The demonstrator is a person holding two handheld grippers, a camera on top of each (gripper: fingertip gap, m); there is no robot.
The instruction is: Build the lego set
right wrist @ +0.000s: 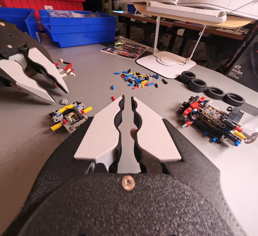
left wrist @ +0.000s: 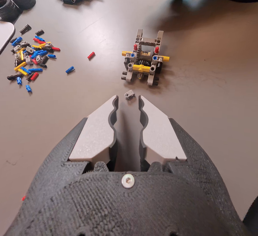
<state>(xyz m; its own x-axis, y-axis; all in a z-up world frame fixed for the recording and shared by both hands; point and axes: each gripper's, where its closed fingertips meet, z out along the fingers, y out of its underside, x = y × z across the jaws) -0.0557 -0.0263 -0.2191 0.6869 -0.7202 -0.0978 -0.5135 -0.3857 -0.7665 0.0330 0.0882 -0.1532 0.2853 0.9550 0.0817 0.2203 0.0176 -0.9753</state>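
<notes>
A small grey connector (left wrist: 129, 94) lies on the table just ahead of my left gripper (left wrist: 128, 98), which is open and empty, with its tips either side of the piece and not touching it. Beyond it sits a small grey and yellow gear assembly (left wrist: 145, 61). In the right wrist view the same connector (right wrist: 64, 101) lies between the left gripper (right wrist: 60, 96) and the gear assembly (right wrist: 69, 115). My right gripper (right wrist: 127, 98) is open by a narrow gap, empty, above the table. A larger black and red assembly (right wrist: 209, 119) sits to its right.
A pile of loose pins (right wrist: 139, 79) lies mid-table, with a red pin (right wrist: 113, 98) and a blue pin (right wrist: 112, 87) nearer. Several tyres (right wrist: 212, 88), a book stand (right wrist: 166, 63), a sticker sheet (right wrist: 124, 49), blue bins (right wrist: 78, 25) and a black box (right wrist: 244, 67) stand around. Spacing between my two grippers at the tips: around 15 centimetres.
</notes>
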